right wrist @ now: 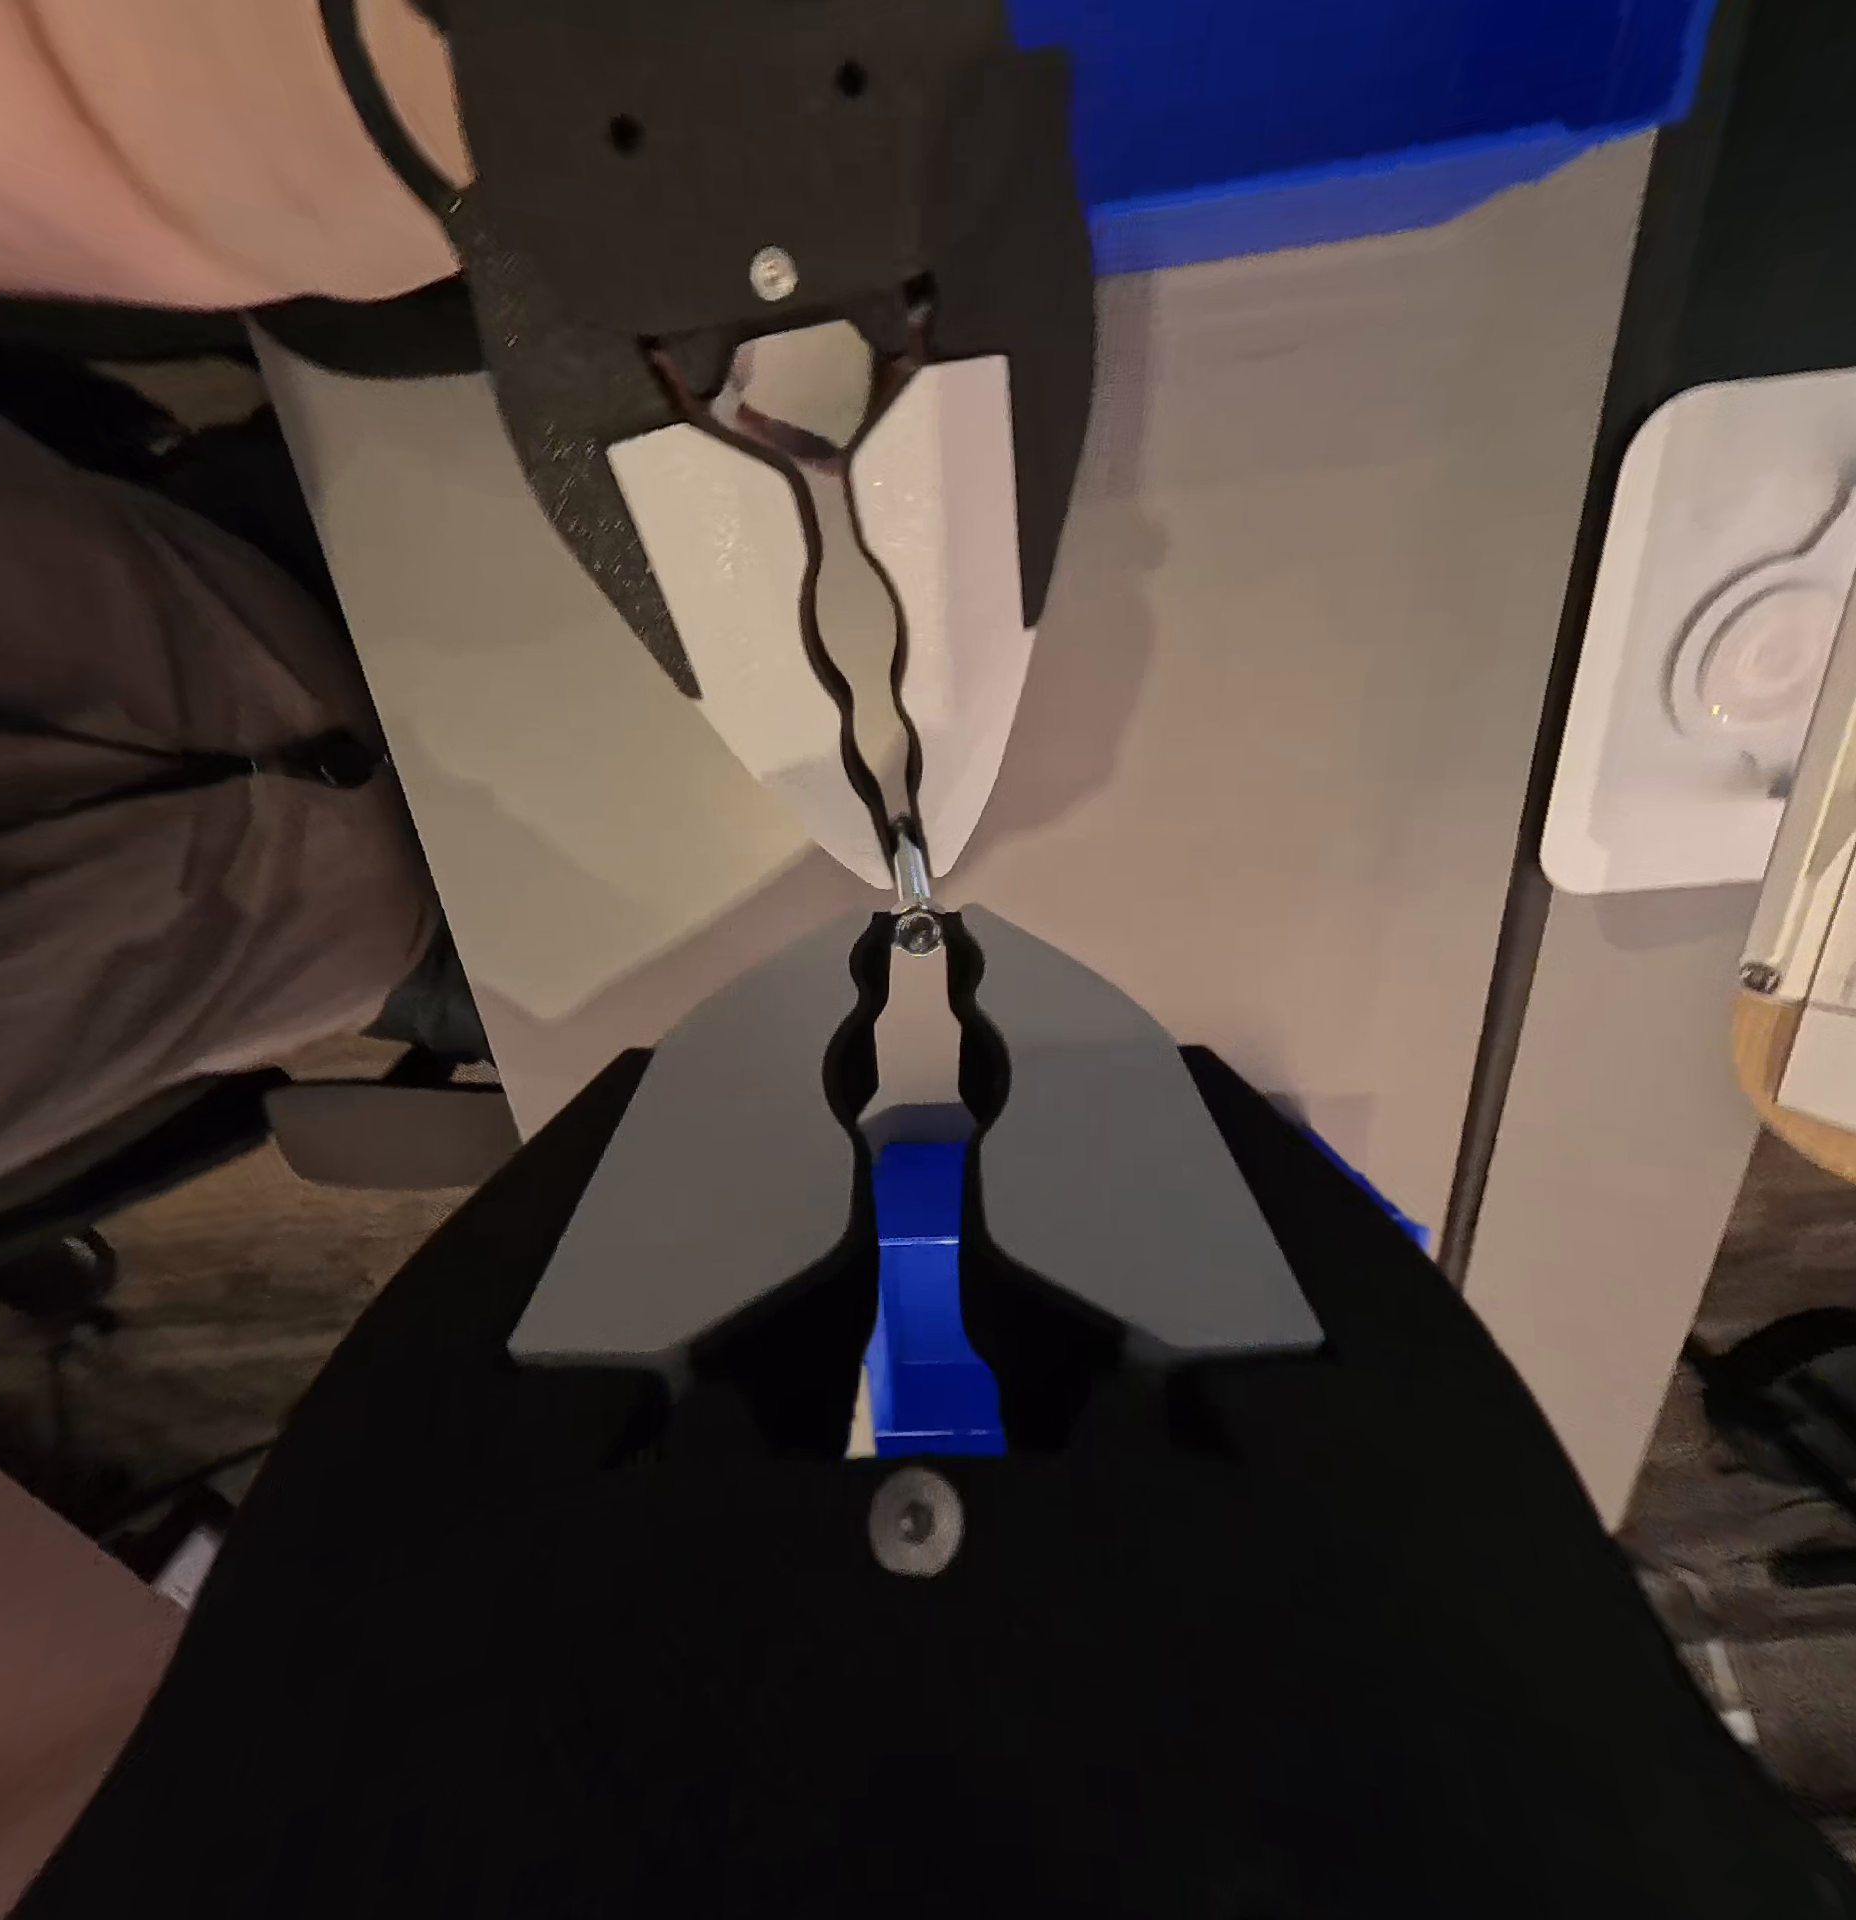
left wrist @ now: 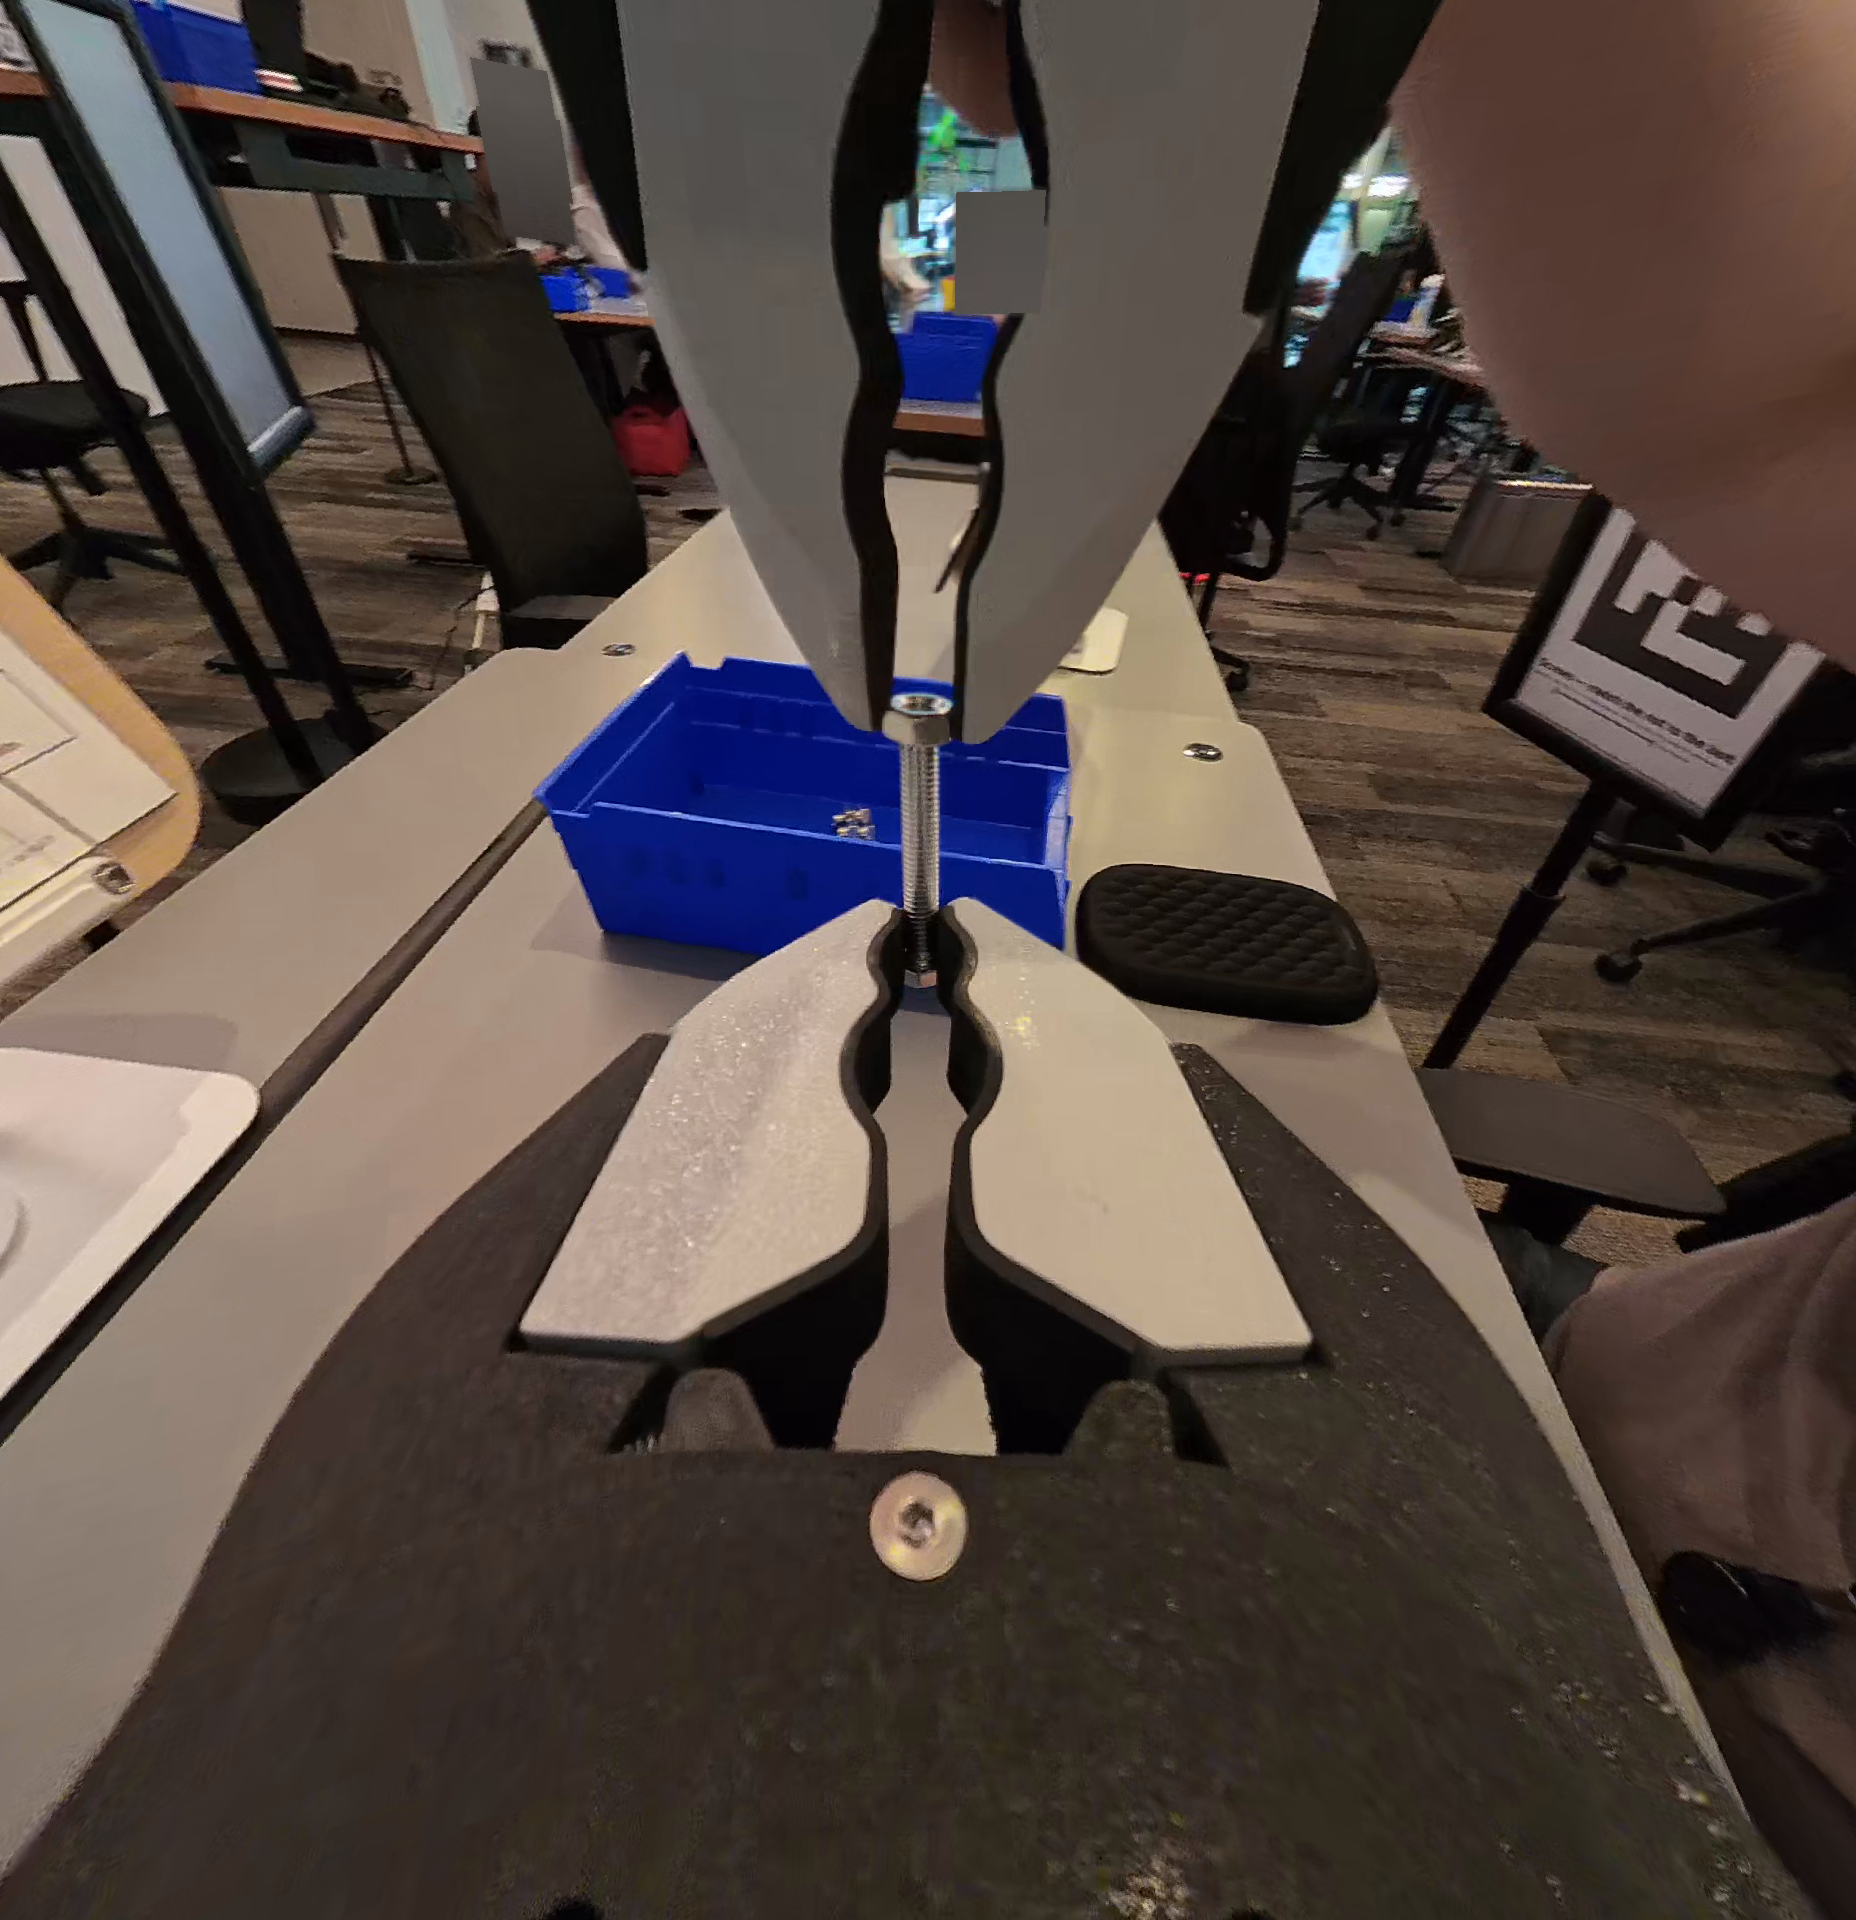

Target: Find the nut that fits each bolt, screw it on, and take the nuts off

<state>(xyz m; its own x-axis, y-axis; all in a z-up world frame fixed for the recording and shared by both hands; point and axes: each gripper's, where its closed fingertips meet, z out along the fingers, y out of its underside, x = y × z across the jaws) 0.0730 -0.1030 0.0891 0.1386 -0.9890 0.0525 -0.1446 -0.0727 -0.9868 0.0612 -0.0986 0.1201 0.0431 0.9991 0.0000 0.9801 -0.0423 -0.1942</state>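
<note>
A long silver bolt (left wrist: 920, 810) stands upright in the air above the grey table (left wrist: 384, 935), held between my two grippers. My left gripper (left wrist: 919, 916) is shut on its lower threaded end, where a small nut (left wrist: 919, 979) sits between the fingers. My right gripper (left wrist: 919, 727) comes down from above and is shut on the bolt's hex head (left wrist: 916, 709). In the right wrist view the right gripper (right wrist: 921, 923) clamps the head (right wrist: 919, 935), and the left gripper (right wrist: 908, 864) holds the shaft just beyond it.
A blue bin (left wrist: 695, 862) stands on the table behind the bolt, with several small nuts (left wrist: 854, 823) inside. A black padded rest (left wrist: 1225, 940) lies to its right. A white base plate (left wrist: 93, 1143) sits at the left. A sign on a stand (left wrist: 1672, 665) stands off the right edge.
</note>
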